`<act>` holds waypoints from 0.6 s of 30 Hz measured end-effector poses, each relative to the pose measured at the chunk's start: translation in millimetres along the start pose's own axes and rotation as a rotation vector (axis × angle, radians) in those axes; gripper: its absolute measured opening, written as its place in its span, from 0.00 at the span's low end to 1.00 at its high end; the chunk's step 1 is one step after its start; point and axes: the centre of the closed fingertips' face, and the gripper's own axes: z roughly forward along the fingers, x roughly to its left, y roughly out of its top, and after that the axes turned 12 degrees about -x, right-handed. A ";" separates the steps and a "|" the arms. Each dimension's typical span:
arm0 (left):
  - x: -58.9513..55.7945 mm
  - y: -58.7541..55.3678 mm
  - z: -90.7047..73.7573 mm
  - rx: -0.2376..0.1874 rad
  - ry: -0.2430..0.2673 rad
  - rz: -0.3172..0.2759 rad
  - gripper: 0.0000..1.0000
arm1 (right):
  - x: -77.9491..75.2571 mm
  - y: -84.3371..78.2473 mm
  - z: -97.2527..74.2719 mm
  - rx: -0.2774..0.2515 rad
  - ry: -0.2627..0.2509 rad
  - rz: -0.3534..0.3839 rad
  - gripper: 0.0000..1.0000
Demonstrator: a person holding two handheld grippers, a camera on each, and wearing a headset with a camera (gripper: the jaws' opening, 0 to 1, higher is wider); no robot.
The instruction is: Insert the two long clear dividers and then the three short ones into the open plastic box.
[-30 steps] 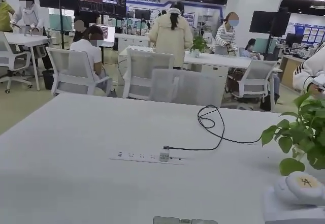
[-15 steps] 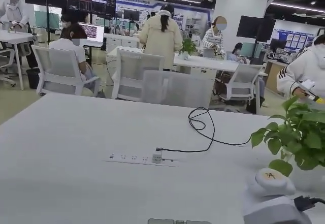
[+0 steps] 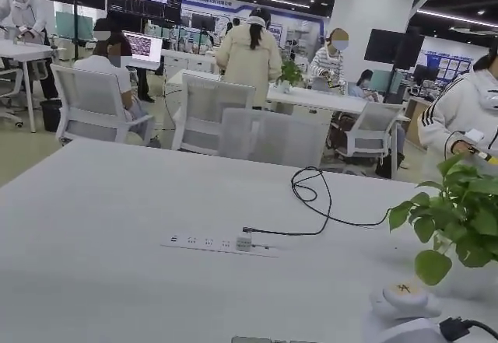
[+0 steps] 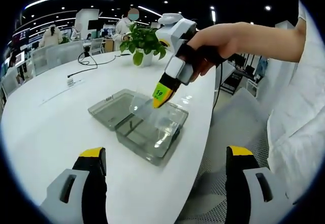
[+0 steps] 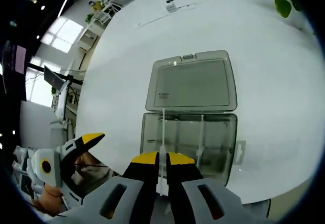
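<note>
Right gripper [image 5: 161, 159] clamped on 1 clear divider [image 5: 163, 127], keep it upright into box [image 5: 146, 132] slots; left gripper [image 4: 165, 153] gapes empty.

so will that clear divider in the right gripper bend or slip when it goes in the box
Probably stiff: the divider stands straight from the right gripper without drooping. Likely light, being so thin. Its smooth clear plastic may slip in the pinch.

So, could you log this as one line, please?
right gripper: shut on thin clear divider | over open clear plastic box | left gripper: open
</note>
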 end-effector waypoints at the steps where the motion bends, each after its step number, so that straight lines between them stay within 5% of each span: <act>1: 0.5 0.1 0.0 -0.004 0.002 -0.005 1.00 | -0.6 -1.0 2.1 0.007 -0.005 0.001 0.07; 18: -0.9 -1.4 3.5 -0.023 0.008 -0.044 0.99 | -12.5 -9.1 14.0 0.033 -0.039 -0.005 0.07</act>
